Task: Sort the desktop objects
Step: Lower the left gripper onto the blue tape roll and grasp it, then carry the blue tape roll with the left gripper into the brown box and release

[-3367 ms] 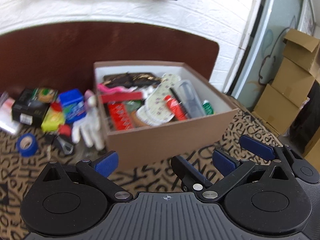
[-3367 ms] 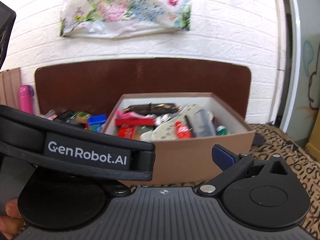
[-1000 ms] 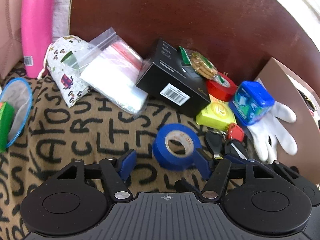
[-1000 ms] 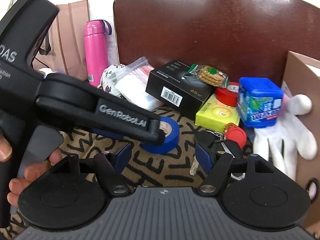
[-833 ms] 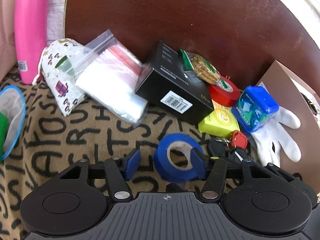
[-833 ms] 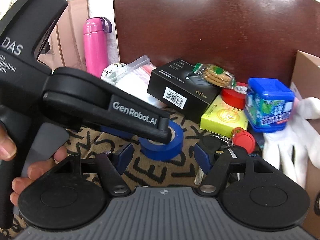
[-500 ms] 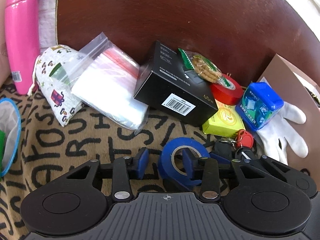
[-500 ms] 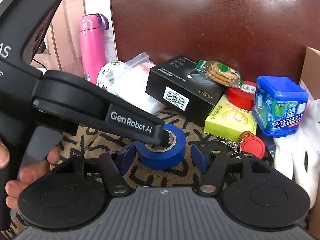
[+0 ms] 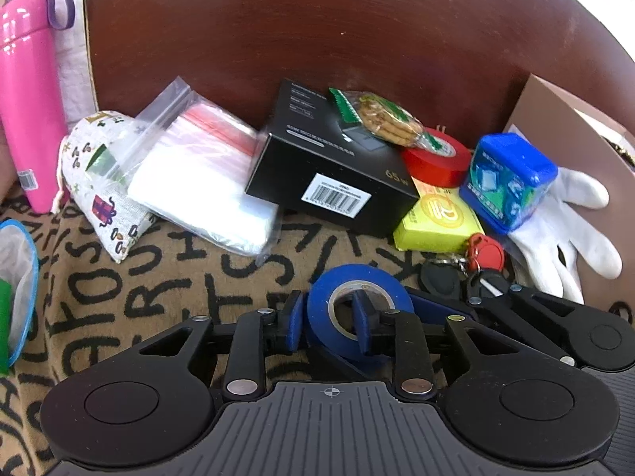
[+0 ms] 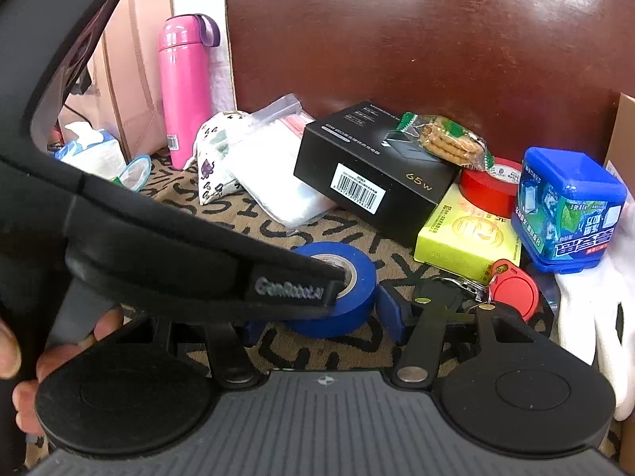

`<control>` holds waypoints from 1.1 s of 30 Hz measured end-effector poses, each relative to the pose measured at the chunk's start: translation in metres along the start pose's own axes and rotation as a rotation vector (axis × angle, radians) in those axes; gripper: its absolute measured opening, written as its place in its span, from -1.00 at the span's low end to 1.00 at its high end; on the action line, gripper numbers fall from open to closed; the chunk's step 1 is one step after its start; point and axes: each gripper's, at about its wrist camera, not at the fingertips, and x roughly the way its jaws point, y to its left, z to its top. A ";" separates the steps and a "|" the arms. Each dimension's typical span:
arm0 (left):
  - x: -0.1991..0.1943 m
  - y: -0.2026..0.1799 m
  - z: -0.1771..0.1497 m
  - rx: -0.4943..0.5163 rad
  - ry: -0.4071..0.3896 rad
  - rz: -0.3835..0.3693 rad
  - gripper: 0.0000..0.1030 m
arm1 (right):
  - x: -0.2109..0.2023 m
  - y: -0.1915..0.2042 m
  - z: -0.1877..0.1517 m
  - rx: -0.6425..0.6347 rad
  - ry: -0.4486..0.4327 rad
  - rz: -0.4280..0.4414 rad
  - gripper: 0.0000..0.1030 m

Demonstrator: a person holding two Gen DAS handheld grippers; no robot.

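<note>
A blue tape roll [image 9: 381,281] [image 10: 353,309] lies on the letter-print cloth [image 9: 166,285], in front of the other clutter. My left gripper [image 9: 327,319] has one finger outside the roll's left wall and the other inside its hole. Its jaws are closing and the right pad still stands off the inner wall. My right gripper [image 10: 319,321] straddles the whole roll. Its right pad [image 10: 391,313] lies against the roll's side, and its left pad is half hidden under the left gripper. A person's hand [image 10: 24,357] holds the left gripper's handle.
Behind the roll lie a black box [image 9: 329,166] with a biscuit pack [image 9: 377,119], red tape [image 9: 436,154], a yellow box [image 9: 436,218], a blue tub [image 9: 508,182], keys with a red fob [image 9: 486,256] and a white glove [image 9: 567,230]. Zip bag [image 9: 198,174], printed pouch [image 9: 99,182] and pink bottle [image 9: 27,91] are at left. The brown box [image 9: 575,119] is at right.
Both grippers swung from the brown box to the clutter on its left. The left jaws narrowed, one finger slipping into the blue roll's hole. The right gripper moved in and closed around the roll.
</note>
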 end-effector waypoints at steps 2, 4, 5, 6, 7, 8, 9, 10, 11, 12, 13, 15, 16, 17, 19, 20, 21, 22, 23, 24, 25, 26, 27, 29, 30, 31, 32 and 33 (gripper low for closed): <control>-0.004 -0.002 -0.004 -0.010 0.004 0.004 -0.39 | -0.006 0.002 -0.003 -0.013 0.003 -0.001 0.21; -0.009 -0.005 -0.009 -0.024 0.007 -0.003 -0.39 | -0.013 0.003 -0.007 -0.006 0.008 -0.001 0.21; -0.012 -0.007 -0.012 -0.025 0.009 -0.003 -0.39 | -0.017 0.004 -0.009 0.000 0.011 -0.001 0.21; -0.015 -0.009 -0.015 -0.026 0.011 -0.002 -0.39 | -0.021 0.005 -0.011 0.005 0.015 0.000 0.21; -0.019 -0.012 -0.018 -0.025 0.015 -0.002 -0.39 | -0.025 0.006 -0.013 0.010 0.018 0.000 0.21; -0.021 -0.016 -0.021 -0.024 0.019 -0.001 -0.39 | -0.030 0.007 -0.016 0.014 0.023 -0.001 0.21; -0.025 -0.019 -0.025 -0.021 0.023 -0.001 -0.39 | -0.035 0.008 -0.018 0.016 0.026 -0.002 0.21; -0.029 -0.023 -0.029 -0.019 0.027 -0.002 -0.40 | -0.041 0.009 -0.021 0.018 0.030 -0.003 0.21; -0.033 -0.025 -0.033 -0.019 0.029 -0.005 -0.40 | -0.045 0.010 -0.023 0.019 0.034 -0.005 0.21; -0.036 -0.029 -0.037 -0.018 0.032 -0.008 -0.40 | -0.050 0.011 -0.026 0.020 0.038 -0.008 0.21; -0.040 -0.032 -0.041 -0.016 0.036 -0.011 -0.40 | -0.056 0.012 -0.029 0.020 0.041 -0.011 0.21; -0.047 -0.041 -0.048 -0.007 0.041 -0.015 -0.41 | -0.068 0.014 -0.036 0.020 0.044 -0.016 0.21; -0.051 -0.044 -0.052 -0.003 0.045 -0.018 -0.41 | -0.074 0.015 -0.039 0.022 0.044 -0.019 0.21; -0.055 -0.049 -0.055 0.000 0.049 -0.023 -0.41 | -0.080 0.015 -0.042 0.025 0.045 -0.023 0.21; -0.062 -0.057 -0.062 0.004 0.052 -0.034 -0.41 | -0.093 0.016 -0.048 0.028 0.042 -0.033 0.21; -0.064 -0.062 -0.064 0.008 0.053 -0.040 -0.41 | -0.100 0.016 -0.052 0.028 0.038 -0.040 0.21; -0.068 -0.067 -0.067 0.014 0.053 -0.047 -0.40 | -0.107 0.015 -0.055 0.028 0.033 -0.048 0.21; -0.072 -0.074 -0.069 0.020 0.051 -0.053 -0.40 | -0.114 0.014 -0.058 0.031 0.028 -0.056 0.21; -0.076 -0.080 -0.071 0.029 0.047 -0.057 -0.40 | -0.121 0.013 -0.059 0.036 0.022 -0.064 0.21; -0.080 -0.087 -0.072 0.040 0.041 -0.062 -0.40 | -0.129 0.011 -0.062 0.042 0.013 -0.072 0.21; -0.085 -0.095 -0.073 0.053 0.034 -0.066 -0.40 | -0.137 0.009 -0.063 0.047 0.001 -0.082 0.21; -0.090 -0.103 -0.073 0.068 0.024 -0.071 -0.39 | -0.145 0.007 -0.064 0.050 -0.011 -0.093 0.21; -0.095 -0.110 -0.073 0.083 0.014 -0.076 -0.39 | -0.153 0.005 -0.065 0.051 -0.024 -0.106 0.21; -0.106 -0.127 -0.071 0.115 -0.012 -0.088 -0.39 | -0.171 0.001 -0.066 0.053 -0.058 -0.133 0.21; -0.113 -0.136 -0.069 0.132 -0.030 -0.093 -0.39 | -0.180 -0.002 -0.066 0.058 -0.077 -0.146 0.21; -0.118 -0.144 -0.067 0.149 -0.045 -0.096 -0.39 | -0.188 -0.005 -0.066 0.063 -0.095 -0.157 0.21; -0.124 -0.153 -0.065 0.166 -0.061 -0.100 -0.39 | -0.197 -0.009 -0.066 0.068 -0.114 -0.169 0.21; -0.129 -0.161 -0.064 0.182 -0.076 -0.104 -0.39 | -0.205 -0.012 -0.066 0.073 -0.133 -0.182 0.21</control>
